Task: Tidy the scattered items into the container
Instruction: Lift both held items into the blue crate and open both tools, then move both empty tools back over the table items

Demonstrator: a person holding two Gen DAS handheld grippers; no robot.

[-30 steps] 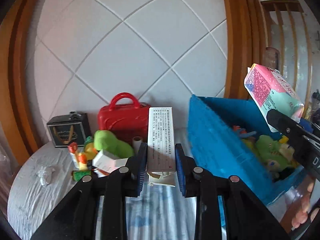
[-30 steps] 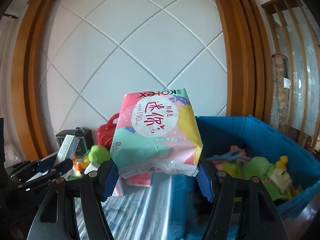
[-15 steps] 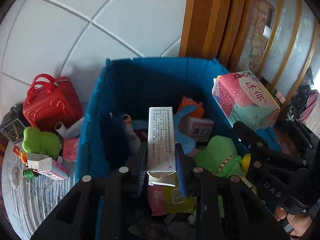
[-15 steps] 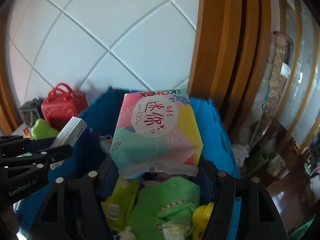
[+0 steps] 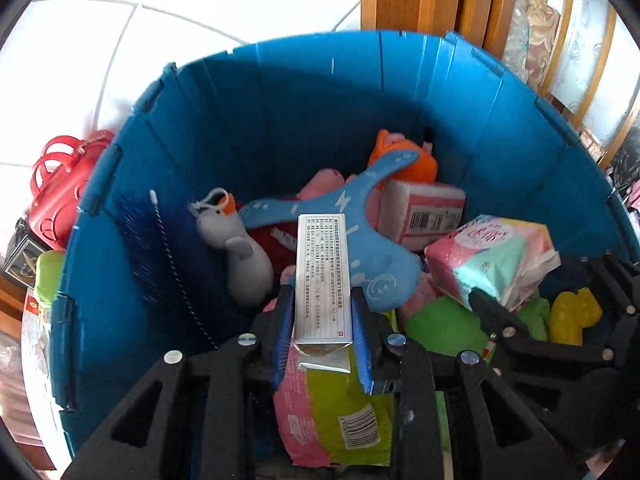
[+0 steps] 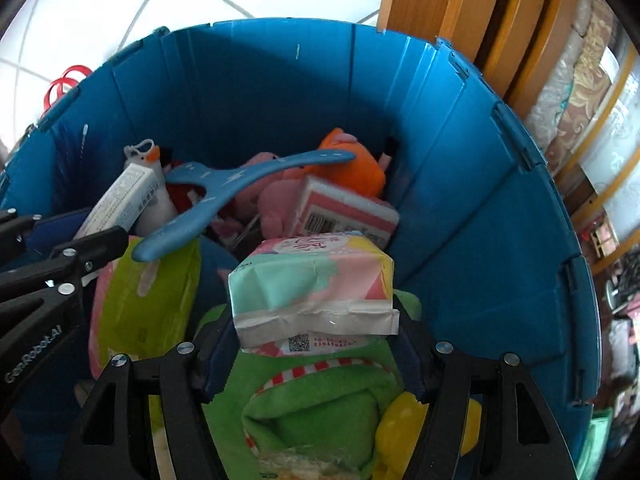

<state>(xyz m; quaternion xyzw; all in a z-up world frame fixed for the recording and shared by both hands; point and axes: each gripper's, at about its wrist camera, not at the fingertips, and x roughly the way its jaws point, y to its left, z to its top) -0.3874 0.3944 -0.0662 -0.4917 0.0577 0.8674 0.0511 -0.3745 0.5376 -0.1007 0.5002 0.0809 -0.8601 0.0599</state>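
While we hold both tongs over the blue container (image 5: 304, 92), our left tongs (image 5: 322, 320) are clamped on a slim white box (image 5: 322, 276) standing upright between the pads. Our right tongs (image 6: 316, 320) grip a pastel packet (image 6: 312, 280) above a green plush toy (image 6: 320, 396). Inside the container lie a blue hanger (image 5: 360, 232), a grey duck toy (image 5: 236, 248) and an orange plush (image 5: 404, 156). A red bag (image 5: 60, 184) sits outside.

White tiled wall (image 5: 120, 20) (diagonal grout), wooden frame (image 6: 460, 4).
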